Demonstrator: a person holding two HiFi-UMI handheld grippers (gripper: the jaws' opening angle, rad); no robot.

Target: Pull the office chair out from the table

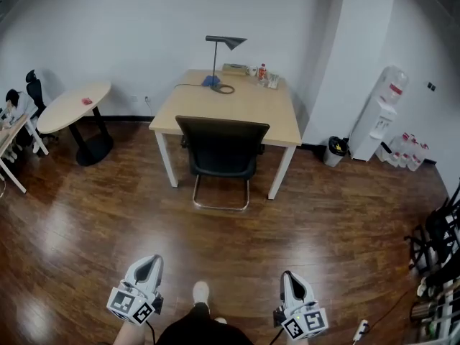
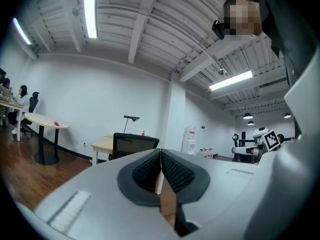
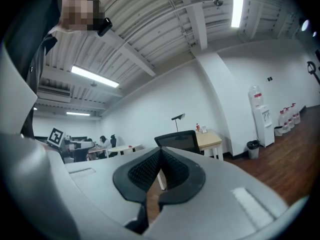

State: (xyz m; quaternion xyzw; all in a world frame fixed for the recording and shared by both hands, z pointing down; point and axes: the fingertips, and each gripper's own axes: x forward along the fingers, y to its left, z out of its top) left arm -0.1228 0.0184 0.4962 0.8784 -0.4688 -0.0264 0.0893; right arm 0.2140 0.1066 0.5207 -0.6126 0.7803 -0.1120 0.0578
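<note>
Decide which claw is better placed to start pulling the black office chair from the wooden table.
Right, narrowly. The left claw and right claw are both shut and far from the black office chair at the light wooden table; the chair sits slightly to the person's right.

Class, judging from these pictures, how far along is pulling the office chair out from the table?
Done: nothing; the black mesh-backed office chair is pushed in at the light wooden table. In hand: the left gripper and right gripper, both shut and empty, hang well short of it. Left: reach, grip, pull.
</note>
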